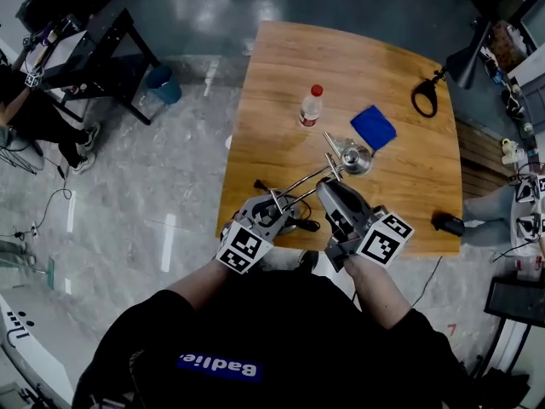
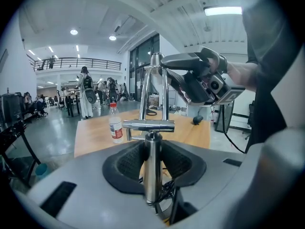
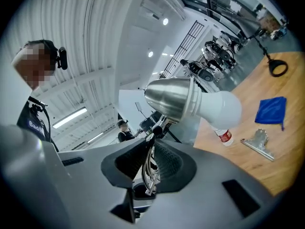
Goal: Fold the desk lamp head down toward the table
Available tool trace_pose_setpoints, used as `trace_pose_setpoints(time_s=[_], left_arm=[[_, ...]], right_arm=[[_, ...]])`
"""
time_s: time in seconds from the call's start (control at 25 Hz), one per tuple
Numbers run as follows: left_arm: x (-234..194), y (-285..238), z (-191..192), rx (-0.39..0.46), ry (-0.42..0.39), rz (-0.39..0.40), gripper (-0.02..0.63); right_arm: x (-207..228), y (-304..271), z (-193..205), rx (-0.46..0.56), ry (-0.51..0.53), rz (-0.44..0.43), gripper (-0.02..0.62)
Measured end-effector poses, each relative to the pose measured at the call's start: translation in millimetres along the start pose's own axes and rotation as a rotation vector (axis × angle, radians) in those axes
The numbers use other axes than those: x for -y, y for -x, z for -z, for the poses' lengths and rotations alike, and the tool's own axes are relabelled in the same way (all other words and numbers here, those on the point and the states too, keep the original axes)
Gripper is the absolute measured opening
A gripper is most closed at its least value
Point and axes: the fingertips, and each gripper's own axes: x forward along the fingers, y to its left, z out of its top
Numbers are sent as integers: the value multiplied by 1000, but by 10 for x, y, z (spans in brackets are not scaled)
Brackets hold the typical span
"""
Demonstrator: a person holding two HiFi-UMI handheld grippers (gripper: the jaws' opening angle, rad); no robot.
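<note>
**A:** Where's the lamp head [image 3: 174, 98]?

**B:** At the table's [image 1: 281, 83] near edge, twelve o'clock off the right tongs [image 3: 148, 168], which pinch narrow on the twin-rod arm [image 3: 151, 149] behind it.

**A:** And the left tongs [image 2: 153, 162]?

**B:** Set wider, clamped on the upright chrome post [image 2: 152, 180]. The right hand's nearer, so I'd say it tips the head down.

**A:** Any writing?

**B:** The shirt [image 1: 217, 366] seems to read "Badlie". The water bottle [image 1: 312, 106] has a label I can't read.

Big open lab hall; polished grey floor [image 1: 170, 169]; mezzanine railing [image 2: 76, 61]; cluttered black workbench [image 1: 94, 45].
</note>
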Motion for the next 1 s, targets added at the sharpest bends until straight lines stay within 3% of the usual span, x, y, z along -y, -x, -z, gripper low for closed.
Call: trace_pose_setpoints(time_s=[1.0], left_arm=[[-4,0,15,-15,6,-19,127]], right_arm=[[484,135,129,106,-264,-29,68]])
